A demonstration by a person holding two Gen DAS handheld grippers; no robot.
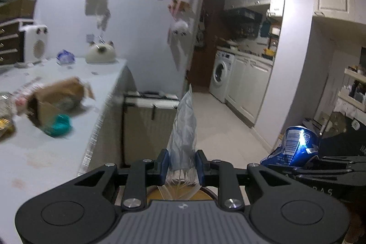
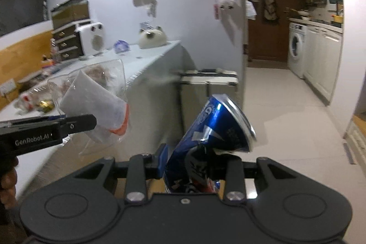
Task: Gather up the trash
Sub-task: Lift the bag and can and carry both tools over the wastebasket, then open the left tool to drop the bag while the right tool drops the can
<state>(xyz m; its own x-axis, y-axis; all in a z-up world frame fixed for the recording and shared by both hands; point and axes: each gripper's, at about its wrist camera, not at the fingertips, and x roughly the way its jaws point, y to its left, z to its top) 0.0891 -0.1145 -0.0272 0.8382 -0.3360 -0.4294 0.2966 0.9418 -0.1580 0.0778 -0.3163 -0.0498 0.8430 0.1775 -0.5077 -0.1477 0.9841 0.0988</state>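
1. the left gripper (image 1: 182, 164) has its jaws clenched on a crumpled clear plastic wrapper with a white paper insert (image 1: 184, 129), held up in the air beside the white tabletop (image 1: 45, 152).
2. the right gripper (image 2: 194, 164) has its jaws grasping a crushed blue aluminium can (image 2: 212, 129), also clear of the tabletop.
3. keep both grips firm while carrying; the wrapper looks slippery.
4. more litter, including a brown paper bag (image 1: 59, 97), remains on the tabletop.
5. no bin can be made out for certain.
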